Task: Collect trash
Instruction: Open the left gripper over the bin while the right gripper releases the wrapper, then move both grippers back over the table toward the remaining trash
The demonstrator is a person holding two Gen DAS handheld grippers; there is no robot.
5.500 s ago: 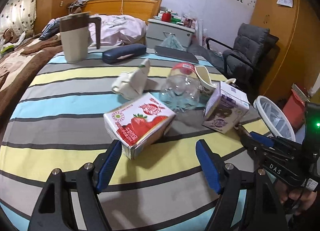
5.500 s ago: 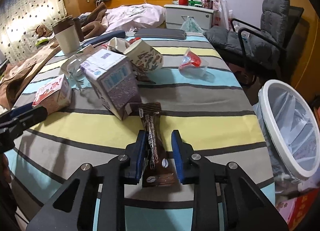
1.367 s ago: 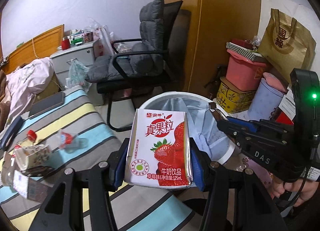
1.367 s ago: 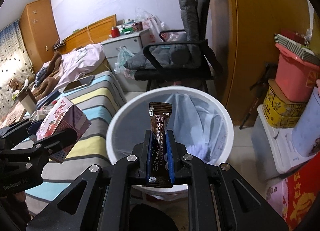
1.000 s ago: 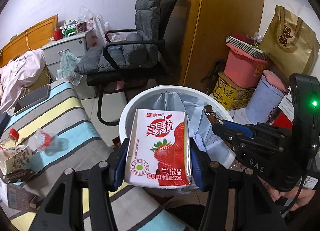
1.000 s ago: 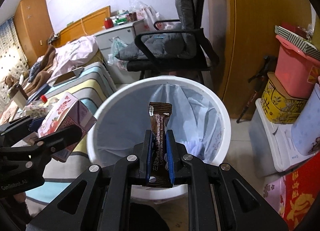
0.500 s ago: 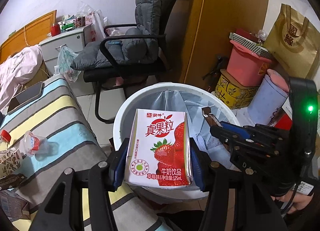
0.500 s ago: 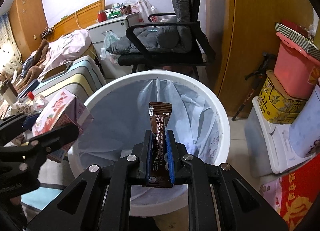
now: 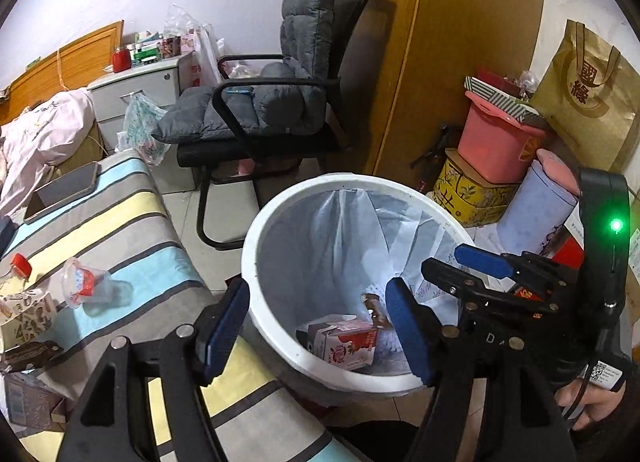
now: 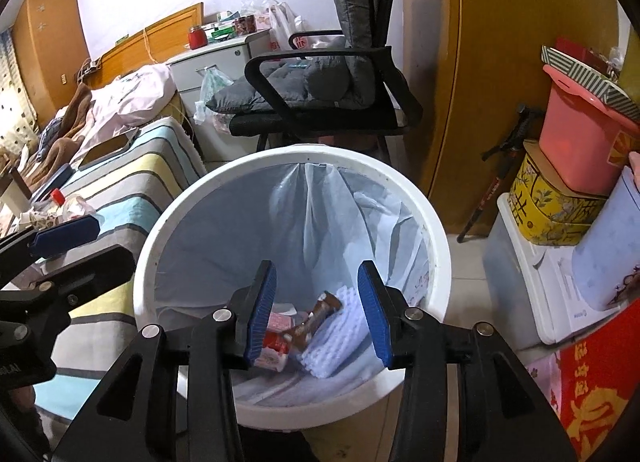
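Note:
The white trash bin (image 9: 256, 234) with a pale blue liner stands beside the striped table; it also shows in the right wrist view (image 10: 436, 246). The strawberry milk carton (image 9: 344, 344) and the brown snack wrapper (image 9: 374, 308) lie at its bottom; the carton (image 10: 274, 332) and wrapper (image 10: 320, 312) also show in the right wrist view. My left gripper (image 9: 318, 328) is open and empty above the bin. My right gripper (image 10: 318, 312) is open and empty above the bin.
The striped table (image 9: 120, 221) at left carries a crushed plastic cup (image 9: 86, 288), a paper cup (image 9: 24, 316), a brown wrapper (image 9: 28, 354) and a phone (image 9: 64, 187). A grey office chair (image 9: 272, 113) stands behind the bin. Boxes and a pink tub (image 9: 496, 141) are stacked at right.
Both grippers have opened. The strawberry carton and the brown wrapper have dropped from them into the bin.

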